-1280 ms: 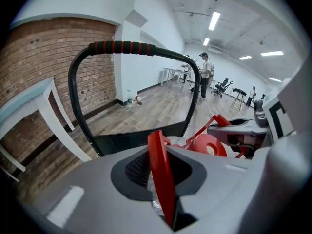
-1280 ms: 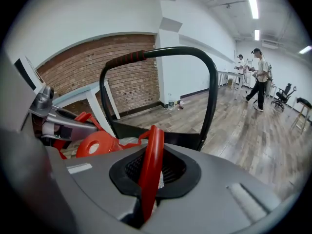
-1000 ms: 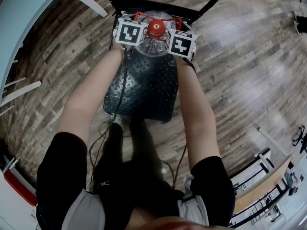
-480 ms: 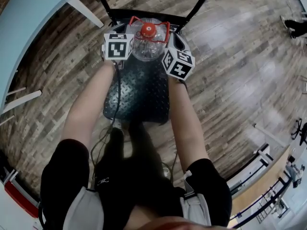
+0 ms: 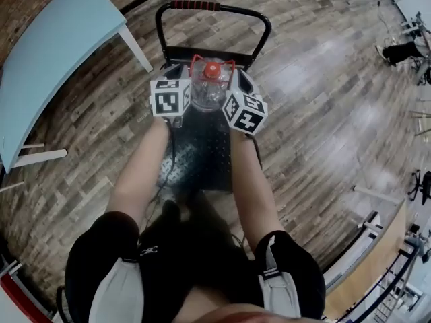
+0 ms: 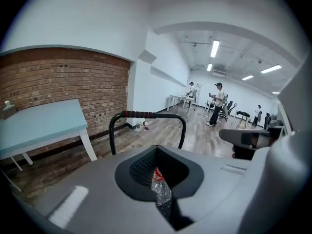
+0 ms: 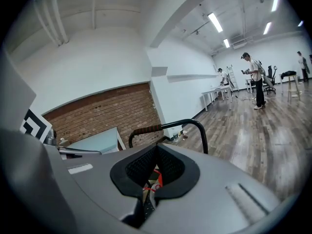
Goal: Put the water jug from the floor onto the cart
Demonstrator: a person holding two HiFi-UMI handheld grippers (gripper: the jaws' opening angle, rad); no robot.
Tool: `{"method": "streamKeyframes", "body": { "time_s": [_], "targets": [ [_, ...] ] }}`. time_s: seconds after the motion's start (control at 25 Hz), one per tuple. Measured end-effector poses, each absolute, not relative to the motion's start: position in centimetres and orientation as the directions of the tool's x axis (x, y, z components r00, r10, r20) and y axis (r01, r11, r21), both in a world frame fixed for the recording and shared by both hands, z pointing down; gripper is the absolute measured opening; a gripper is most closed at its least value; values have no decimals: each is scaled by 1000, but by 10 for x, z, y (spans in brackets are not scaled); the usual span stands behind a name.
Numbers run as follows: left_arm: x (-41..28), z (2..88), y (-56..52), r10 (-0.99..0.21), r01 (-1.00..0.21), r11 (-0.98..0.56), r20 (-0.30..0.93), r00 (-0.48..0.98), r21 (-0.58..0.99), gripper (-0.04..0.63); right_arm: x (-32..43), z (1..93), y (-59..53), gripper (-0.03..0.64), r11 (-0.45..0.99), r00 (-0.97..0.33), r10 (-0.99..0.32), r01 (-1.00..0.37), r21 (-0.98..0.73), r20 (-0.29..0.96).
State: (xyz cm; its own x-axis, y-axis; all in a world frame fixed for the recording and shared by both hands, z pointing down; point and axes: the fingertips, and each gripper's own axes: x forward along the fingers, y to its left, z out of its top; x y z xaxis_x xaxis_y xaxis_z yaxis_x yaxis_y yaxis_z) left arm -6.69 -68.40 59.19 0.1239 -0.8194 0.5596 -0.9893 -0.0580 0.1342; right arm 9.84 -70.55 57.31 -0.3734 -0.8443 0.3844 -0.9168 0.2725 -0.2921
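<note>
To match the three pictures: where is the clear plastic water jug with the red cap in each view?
Head view: clear plastic water jug with red cap, upper centre, on the black cart.
Left gripper view: a sliver, low centre, through the jaws' hollow.
Right gripper view: likewise a sliver, low centre.
Shared landmark: the cart's black push handle.

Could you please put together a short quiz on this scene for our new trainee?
1. True or false: the water jug lies on the floor beside the cart.
2. The jug's cap is: A blue, B red, C white.
3. Fill in: the left hand-held gripper and the right hand-held gripper have their jaws ____.
Key: 1 false, it stands on the cart; 2 B; 3 shut.
</note>
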Motion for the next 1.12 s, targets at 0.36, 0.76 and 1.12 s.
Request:
{"method": "streamKeyframes", "body": {
  "time_s": [0.36, 0.76, 1.12],
  "targets": [
    [-87, 495, -608, -857, -987, -76, 496, 139, 145, -2, 91, 474, -634, 14, 273, -346, -891, -925, -264, 292],
    [-95, 400, -546, -904, -985, -161, 391, 173, 63, -2, 66, 352, -573, 14, 322, -358, -920, -921, -220, 156],
    [-87, 360, -533, -924, -980, -190, 327, 198, 55, -2, 62, 320, -542, 12, 332, -336, -935, -941, -61, 108]
  ]
}}
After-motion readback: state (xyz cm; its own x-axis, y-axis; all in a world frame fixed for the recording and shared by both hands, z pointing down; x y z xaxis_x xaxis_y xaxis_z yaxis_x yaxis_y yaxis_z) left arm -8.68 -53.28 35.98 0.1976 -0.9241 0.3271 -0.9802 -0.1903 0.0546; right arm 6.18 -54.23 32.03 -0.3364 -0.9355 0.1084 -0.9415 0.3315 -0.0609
